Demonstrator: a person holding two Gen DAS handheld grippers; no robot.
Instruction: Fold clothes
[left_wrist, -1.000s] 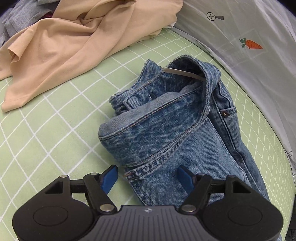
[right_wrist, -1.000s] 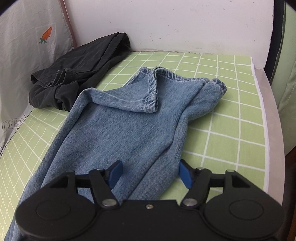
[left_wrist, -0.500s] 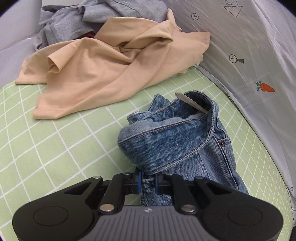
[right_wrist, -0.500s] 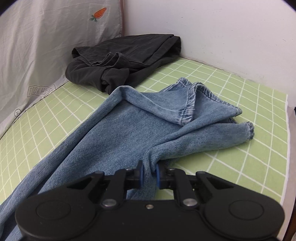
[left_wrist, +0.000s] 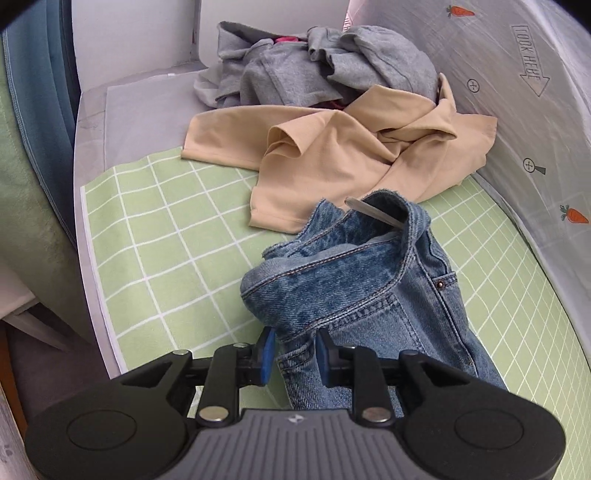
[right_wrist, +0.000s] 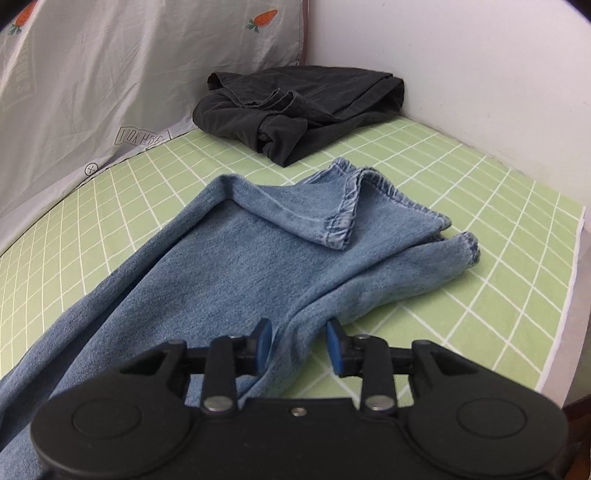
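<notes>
Two heaps of clothing are seen beyond the left tool (left_wrist: 293, 356) in the left wrist view: a beige garment (left_wrist: 332, 158) at twelve o'clock and a grey pile (left_wrist: 314, 70) behind it, against a grey carrot-print sheet (left_wrist: 535, 110). The waistband end of the blue jeans (left_wrist: 354, 280) is bunched on the green checked mat (left_wrist: 166, 229), from the centre toward five o'clock. A fold of denim is caught between the blue pads (left_wrist: 266, 354) of the tool, whose jaws are narrow and opening; whether the pads press on it cannot be told.

In the right wrist view, the legs of the jeans (right_wrist: 240, 266) are spread over the mat (right_wrist: 498, 258), with the hems turned over at one o'clock. A black garment (right_wrist: 303, 107) is heaped at twelve o'clock against the white wall (right_wrist: 461, 55). The right tool (right_wrist: 299, 345) is held at six o'clock with a ridge of denim between its pads (right_wrist: 334, 345); the jaws are opening, and a gap is visible beside the right-hand pad.
</notes>
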